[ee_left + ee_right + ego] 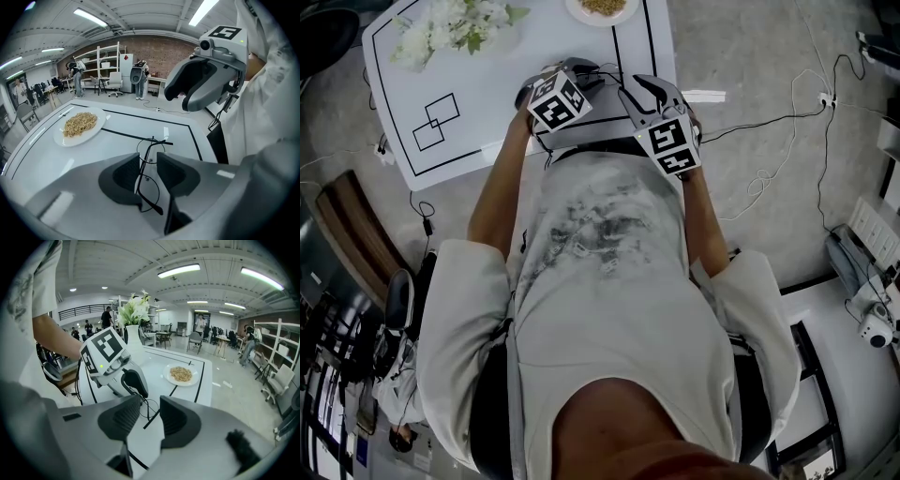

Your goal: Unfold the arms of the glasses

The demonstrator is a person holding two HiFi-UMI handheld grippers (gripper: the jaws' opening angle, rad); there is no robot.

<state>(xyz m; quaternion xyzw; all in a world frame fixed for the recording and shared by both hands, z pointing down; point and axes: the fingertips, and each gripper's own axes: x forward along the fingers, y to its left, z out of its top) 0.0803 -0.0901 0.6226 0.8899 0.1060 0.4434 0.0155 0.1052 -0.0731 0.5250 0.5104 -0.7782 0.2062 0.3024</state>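
Note:
Thin black wire-rimmed glasses (148, 191) stand on edge in the narrow gap between my left gripper's (148, 171) jaws, and the pads close on the frame. One arm pokes out over the white table (117, 154). In the right gripper view the rims (149, 408) hang below the left gripper's dark fingers (133, 383). My right gripper (150, 416) stands open just short of them, with nothing between its pads. In the left gripper view it (197, 86) hovers above and to the right. In the head view both grippers (581, 75) (642, 94) sit at the table's near edge; the glasses are hidden there.
A white plate of grain-like food (78, 125) (181, 374) sits further out on the table. A vase of white flowers (133, 315) (450, 28) stands at the far left. Black lines mark the table top (469, 94). Cables trail on the floor to the right (769, 141).

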